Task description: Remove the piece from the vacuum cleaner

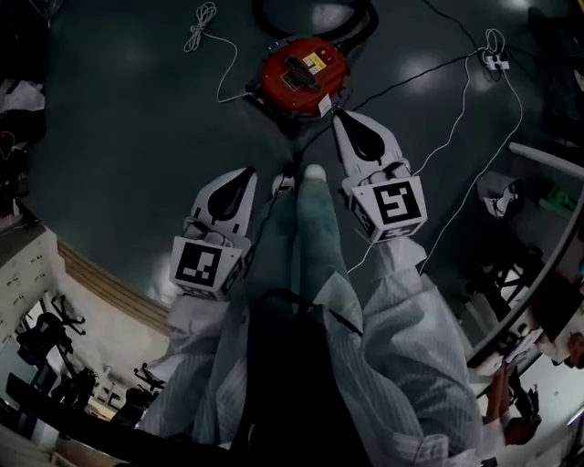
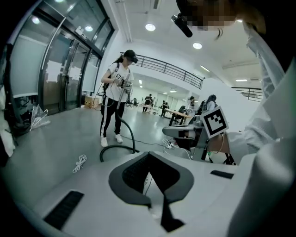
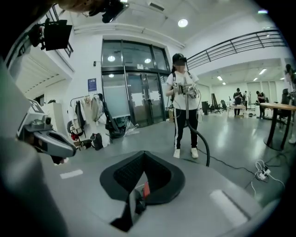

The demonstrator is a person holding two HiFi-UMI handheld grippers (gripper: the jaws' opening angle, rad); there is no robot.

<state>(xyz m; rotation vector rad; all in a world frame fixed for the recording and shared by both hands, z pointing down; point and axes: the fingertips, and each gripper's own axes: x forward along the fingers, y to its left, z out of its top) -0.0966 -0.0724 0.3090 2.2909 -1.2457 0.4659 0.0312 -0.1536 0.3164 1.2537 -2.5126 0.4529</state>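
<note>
- Head view: the left claw [image 1: 248, 173] and the right claw [image 1: 339, 117] are both pinched together with nothing in them. Both are held in the air on the near side of the vacuum [image 1: 304, 77].
- Left gripper view agrees: that claw's dark pads meet at the tip, and only bare floor [image 2: 46, 139] shows past them.
- Right gripper view shows the other claw likewise closed and empty. A red sliver in the gap lower down between its jaws is probably the vacuum, seen well behind.
- Of the two, the right claw is the nearer to the vacuum, close to its near edge but not touching it. The left claw hangs further back from the vacuum, beside the wearer's shoes [image 1: 315, 171].
- The vacuum sits on the floor and looks whole: a red body with a dark handle and a yellow label on top. Which piece is meant to come off I cannot tell.
- A black hose [image 1: 369, 20] loops on the far side of the vacuum. In both gripper views it runs up to a second person [image 3: 185, 92], who stands beyond the vacuum and holds its end.
- White cables [image 1: 203, 20] trail over the floor on either side of the vacuum.
- My judgement is that nothing is done yet. Left to do: reach down to the vacuum, open a claw, take the piece and pull it free.
</note>
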